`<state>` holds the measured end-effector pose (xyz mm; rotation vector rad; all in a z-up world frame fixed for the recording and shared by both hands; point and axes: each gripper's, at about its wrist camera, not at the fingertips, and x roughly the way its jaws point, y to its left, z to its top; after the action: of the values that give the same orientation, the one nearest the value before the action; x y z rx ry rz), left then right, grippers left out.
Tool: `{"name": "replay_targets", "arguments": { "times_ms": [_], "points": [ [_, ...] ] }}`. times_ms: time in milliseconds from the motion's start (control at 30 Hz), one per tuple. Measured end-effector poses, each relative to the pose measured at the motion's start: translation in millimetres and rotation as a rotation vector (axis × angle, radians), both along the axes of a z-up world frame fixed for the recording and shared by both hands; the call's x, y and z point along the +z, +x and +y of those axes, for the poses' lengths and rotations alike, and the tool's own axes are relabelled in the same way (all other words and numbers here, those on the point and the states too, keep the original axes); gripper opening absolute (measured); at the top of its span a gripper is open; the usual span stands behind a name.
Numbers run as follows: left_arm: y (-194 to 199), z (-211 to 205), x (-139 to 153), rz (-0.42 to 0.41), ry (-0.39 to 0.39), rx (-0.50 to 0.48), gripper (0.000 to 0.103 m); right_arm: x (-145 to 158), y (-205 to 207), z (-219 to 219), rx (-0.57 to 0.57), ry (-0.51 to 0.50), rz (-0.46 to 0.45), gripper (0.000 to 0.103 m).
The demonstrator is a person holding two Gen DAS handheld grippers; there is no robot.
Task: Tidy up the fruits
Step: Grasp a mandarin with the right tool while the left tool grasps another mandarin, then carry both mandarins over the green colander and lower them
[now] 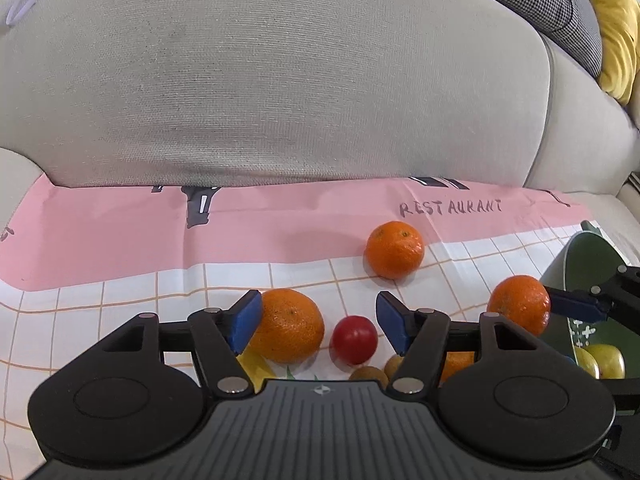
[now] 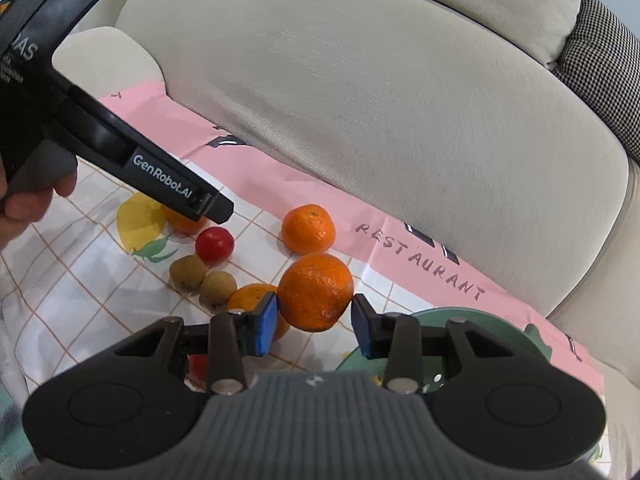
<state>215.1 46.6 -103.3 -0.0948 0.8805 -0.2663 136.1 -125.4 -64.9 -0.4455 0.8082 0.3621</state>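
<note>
Orange mandarin [image 2: 315,291] between right tongs [image 2: 314,326], left tongs [image 1: 319,322] spread.

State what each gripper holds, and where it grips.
The right gripper brackets an orange at its sides; firm contact cannot be told. The left gripper is open, holding nothing.

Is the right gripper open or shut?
Shut on an orange: the right gripper has a blue pad on each side of it, apparently touching.
</note>
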Motion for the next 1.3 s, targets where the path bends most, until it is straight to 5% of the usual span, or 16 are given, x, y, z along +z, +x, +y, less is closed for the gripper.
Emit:
{"name": "replay_targets", "arguments": {
  "times_ms": [500, 700, 867, 1300],
  "points": [
    [1.0, 2.0, -12.6, -0.005, 0.076, 0.025, 0.073, 0.9, 1.8, -3.5, -0.028, 0.02, -0.002, 0.037],
    [2.0, 3.9, -20.2, 0.051, 0.117, 0.029, 0.056, 2.9, 0.5, -6.5, -0.033, 0.035, -0.006, 0.037],
    [-0.3, 3.5, -18.5, 0.038, 0.116, 0.028, 0.053, 5.3, 0.3, -9.9, -0.048, 0.057, -0.007, 0.037],
    [-34.1, -8.9, 31.7, -0.054, 0.065, 0.033, 0.053, 37.6, -15.3, -31.8, -0.091, 0.198, -0.043, 0.037]
  ]
}}
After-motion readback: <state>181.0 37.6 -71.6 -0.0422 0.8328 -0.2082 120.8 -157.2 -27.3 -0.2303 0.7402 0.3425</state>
